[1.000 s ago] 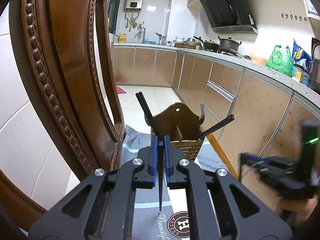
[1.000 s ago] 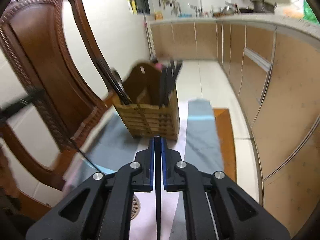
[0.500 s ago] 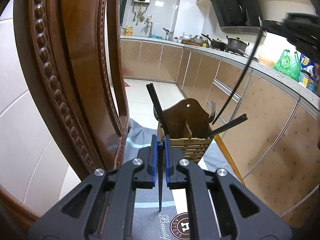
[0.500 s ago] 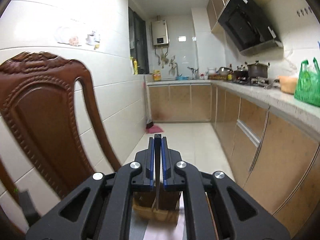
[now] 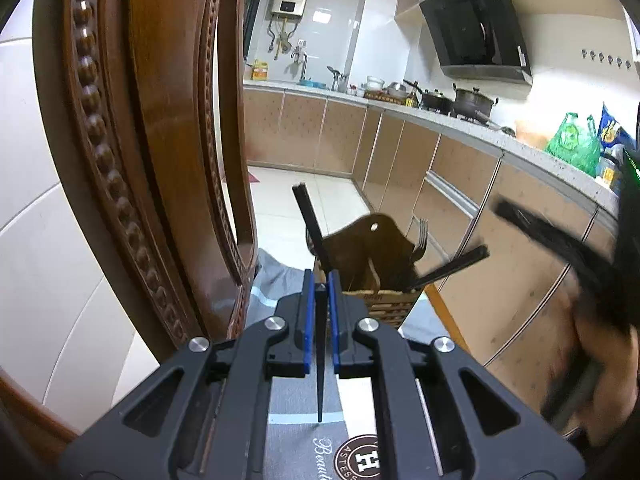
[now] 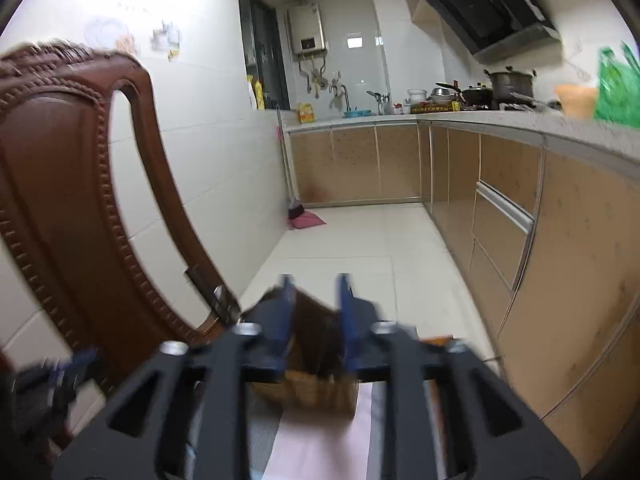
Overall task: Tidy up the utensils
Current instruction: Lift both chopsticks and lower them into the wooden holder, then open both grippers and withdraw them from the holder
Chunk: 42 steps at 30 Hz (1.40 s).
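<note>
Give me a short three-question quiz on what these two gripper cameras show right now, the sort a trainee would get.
1. True or false: the left gripper is shut on a chopstick.
2. What metal utensil stands in the wooden utensil holder beside the dark chopsticks? A) a ladle B) a fork C) a whisk
3. Fill in: in the right wrist view, the right gripper has its jaws ____, with nothing between them.

Key: 1 true; the chopstick is pinched between the blue pads, tip pointing down at the table mat. 2 B, the fork, tines up. 3 open.
</note>
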Available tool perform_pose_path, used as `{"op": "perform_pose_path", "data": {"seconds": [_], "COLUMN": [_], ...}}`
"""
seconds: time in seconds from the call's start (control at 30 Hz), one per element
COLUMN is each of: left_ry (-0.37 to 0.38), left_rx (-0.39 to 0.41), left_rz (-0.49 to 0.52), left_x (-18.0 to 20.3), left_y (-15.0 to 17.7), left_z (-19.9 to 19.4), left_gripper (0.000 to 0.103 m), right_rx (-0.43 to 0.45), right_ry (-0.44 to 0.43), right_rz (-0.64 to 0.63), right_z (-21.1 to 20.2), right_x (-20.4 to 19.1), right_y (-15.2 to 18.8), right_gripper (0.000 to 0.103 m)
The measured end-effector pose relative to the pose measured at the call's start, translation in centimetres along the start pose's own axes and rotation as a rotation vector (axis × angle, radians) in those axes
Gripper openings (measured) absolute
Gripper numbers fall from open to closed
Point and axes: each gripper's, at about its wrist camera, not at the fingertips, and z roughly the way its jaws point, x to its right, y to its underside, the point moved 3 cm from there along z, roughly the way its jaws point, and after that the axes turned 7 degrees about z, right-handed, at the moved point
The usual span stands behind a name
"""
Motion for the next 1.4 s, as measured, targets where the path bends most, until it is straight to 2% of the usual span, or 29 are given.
{"op": "perform_pose_path", "data": {"seconds": [0.03, 0.07, 0.17, 0.2, 0.27, 0.33, 0.43, 0.53, 0.67, 0.8, 0.87, 0.93, 0.97, 1.0, 1.03, 1.07, 1.17, 1.23, 1.27, 1.4], "left_ry": [0.004, 0.007, 0.017, 0.014, 0.013, 0.025, 0.035, 0.015, -0.007, 0.0, -0.002, -0.019, -0.039, -0.049, -0.055, -0.056, -0.066, -0.077, -0.056, -0.105], "left_rx": [0.013, 0.029, 0.077, 0.092, 0.118, 0.139, 0.161, 0.175, 0.136, 0.05, -0.019, -0.052, -0.067, -0.074, -0.078, -0.083, -0.168, -0.252, -0.269, -0.257], "left_rz": [-0.008, -0.01, -0.036, -0.044, -0.067, -0.107, -0.148, -0.158, -0.169, -0.167, -0.134, -0.09, -0.052, -0.029, 0.004, 0.021, 0.074, 0.079, 0.079, 0.15], "left_x": [-0.1, -0.1, -0.2, -0.2, -0.3, -0.5, -0.6, -0.5, -0.4, -0.2, 0.3, 0.8, 1.3, 1.6, 2.1, 2.2, 3.1, 3.5, 3.9, 5.5], "left_y": [-0.5, -1.3, -3.7, -4.7, -6.6, -9.4, -12.7, -15.2, -15.5, -12.7, -9.7, -7.0, -5.0, -3.8, -1.8, -0.9, 4.3, 6.8, 8.0, 10.9], "left_z": [-0.4, -0.8, -2.1, -2.4, -2.7, -2.6, -2.0, -0.1, 4.3, 9.2, 11.2, 11.6, 11.1, 10.5, 9.3, 8.6, 5.1, 3.7, 2.6, -0.3], "left_gripper": [0.006, 0.006, 0.006, 0.006, 0.006, 0.006, 0.006, 0.006, 0.006, 0.007, 0.008, 0.028, 0.057, 0.08, 0.085, 0.087, 0.098, 0.098, 0.099, 0.099], "right_rx": [0.028, 0.078, 0.12, 0.12, 0.017, -0.037, 0.006, -0.026, -0.056, -0.055, -0.071, -0.088, -0.099, -0.112, -0.124, -0.136, -0.152, -0.158, -0.164, -0.198], "right_ry": [-0.014, -0.033, -0.003, 0.018, 0.07, 0.02, 0.074, 0.075, 0.044, 0.029, 0.031, 0.026, 0.027, 0.027, 0.025, 0.025, 0.039, 0.049, 0.055, 0.077], "right_rz": [0.026, 0.059, 0.11, 0.141, 0.235, 0.287, 0.196, 0.222, 0.245, 0.21, 0.198, 0.196, 0.194, 0.192, 0.19, 0.182, 0.137, 0.1, 0.075, 0.036], "right_z": [-1.9, -4.6, -9.0, -9.9, -9.4, -8.5, -8.7, -7.7, -7.2, -7.2, -7.0, -6.7, -6.5, -6.4, -6.3, -6.2, -6.3, -6.4, -6.7, -7.2], "right_x": [0.8, 2.0, 4.9, 6.2, 8.4, 9.3, 9.1, 10.2, 10.6, 10.2, 10.0, 10.0, 9.9, 9.8, 9.6, 9.2, 8.0, 7.1, 6.5, 5.0], "right_y": [0.7, 2.0, 5.8, 7.7, 9.9, 10.1, 10.0, 10.1, 10.6, 10.5, 10.8, 11.0, 11.1, 11.2, 11.3, 11.5, 12.0, 12.3, 12.5, 13.0], "right_gripper": [0.067, 0.08, 0.095, 0.096, 0.097, 0.097, 0.097, 0.097, 0.097, 0.097, 0.097, 0.097, 0.097, 0.097, 0.097, 0.097, 0.097, 0.099, 0.1, 0.1]}}
